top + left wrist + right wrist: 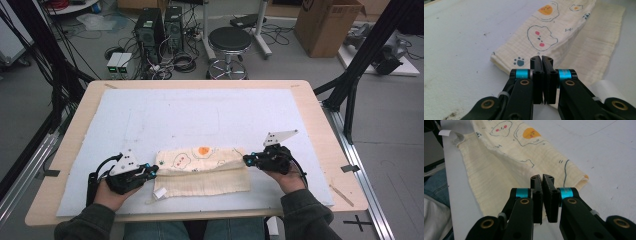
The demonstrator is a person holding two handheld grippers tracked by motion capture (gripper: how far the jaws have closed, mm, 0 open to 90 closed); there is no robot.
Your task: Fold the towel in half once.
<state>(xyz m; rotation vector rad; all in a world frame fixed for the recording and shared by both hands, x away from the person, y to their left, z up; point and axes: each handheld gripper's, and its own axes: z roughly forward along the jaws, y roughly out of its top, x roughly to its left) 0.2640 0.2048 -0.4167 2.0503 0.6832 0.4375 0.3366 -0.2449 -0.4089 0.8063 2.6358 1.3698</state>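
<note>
Your cloth lies low in the middle of the high view, on the pale mat. It is folded, with little drawings on the top flap and a plain part under it. A small white tag sticks out at its lower left corner. Your left gripper is at the cloth's left end, and its jaws are pressed together with nothing between them. Your right gripper is at the right end, and its jaws are pressed together too, holding nothing.

Both hands rest low, the left gripper and right gripper pointing inward, jaws closed.
</note>
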